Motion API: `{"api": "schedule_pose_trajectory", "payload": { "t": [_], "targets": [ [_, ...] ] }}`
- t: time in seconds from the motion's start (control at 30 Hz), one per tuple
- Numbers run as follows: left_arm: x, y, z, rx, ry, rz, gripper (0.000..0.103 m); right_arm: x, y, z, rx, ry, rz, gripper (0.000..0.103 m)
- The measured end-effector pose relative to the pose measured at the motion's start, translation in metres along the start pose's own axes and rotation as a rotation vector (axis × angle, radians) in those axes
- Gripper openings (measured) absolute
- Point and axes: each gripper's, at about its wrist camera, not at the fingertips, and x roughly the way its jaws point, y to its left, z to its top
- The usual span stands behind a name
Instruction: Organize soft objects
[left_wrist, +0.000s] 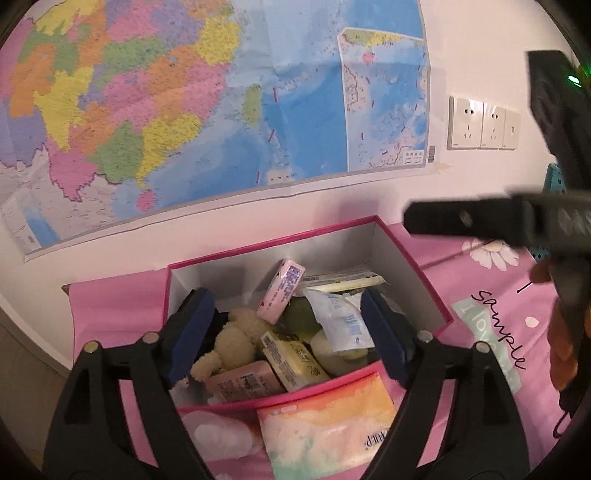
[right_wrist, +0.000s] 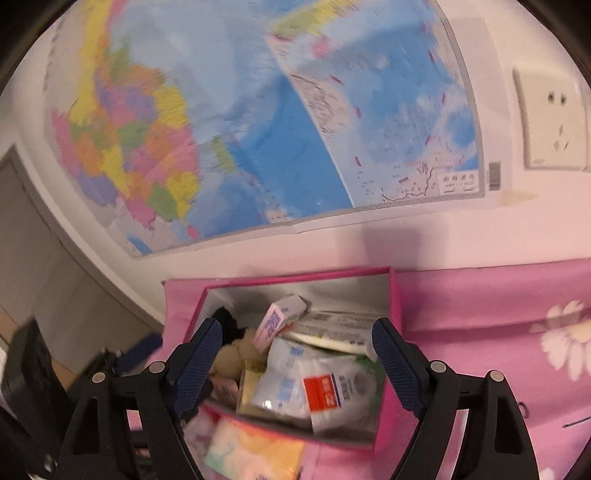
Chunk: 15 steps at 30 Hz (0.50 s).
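Note:
A pink open box (left_wrist: 428, 295) stands on a pink bedsheet and holds several soft items: a cream plush toy (left_wrist: 232, 343), pink tissue packs (left_wrist: 282, 291), a yellow pack (left_wrist: 295, 363) and a white-blue pouch (left_wrist: 343, 325). My left gripper (left_wrist: 286, 339) is open and empty, hovering over the box. A pastel tissue pack (left_wrist: 328, 428) lies in front of the box. In the right wrist view my right gripper (right_wrist: 295, 365) is open and empty above the same box (right_wrist: 391, 369), over a white pack with a red label (right_wrist: 332, 395). The right gripper's body (left_wrist: 498, 218) shows in the left view.
A large coloured map (left_wrist: 184, 110) hangs on the white wall behind the box, with wall sockets (left_wrist: 484, 125) to its right. The pink flowered sheet (left_wrist: 517, 302) spreads to the right. A grey cabinet (right_wrist: 44, 258) stands at the left.

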Motion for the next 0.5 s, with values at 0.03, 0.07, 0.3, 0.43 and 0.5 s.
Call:
{"api": "schedule_pose_trajectory", "payload": {
  "t": [0.03,0.07,0.3,0.43,0.5],
  "targets": [
    [-0.004,-0.001,-0.001,-0.001,-0.003,0.001,0.087,-0.007,0.006,-0.006,-0.02,-0.003,-0.006,0.086],
    [-0.01,0.0,-0.004,-0.01,-0.008,0.001,0.092,-0.012,0.009,-0.01,-0.035,-0.008,-0.01,0.086],
    [-0.05,0.002,-0.034,-0.055,-0.03,0.009,0.103,-0.06,0.039,-0.064,-0.09,-0.064,-0.004,0.087],
    [-0.069,0.0,-0.055,-0.047,-0.019,0.06,0.103,-0.079,0.056,-0.095,-0.117,-0.072,0.01,0.092],
    [-0.079,0.003,-0.067,-0.067,-0.015,0.068,0.103,-0.088,0.063,-0.109,-0.126,-0.077,0.017,0.093]
  ]
}}
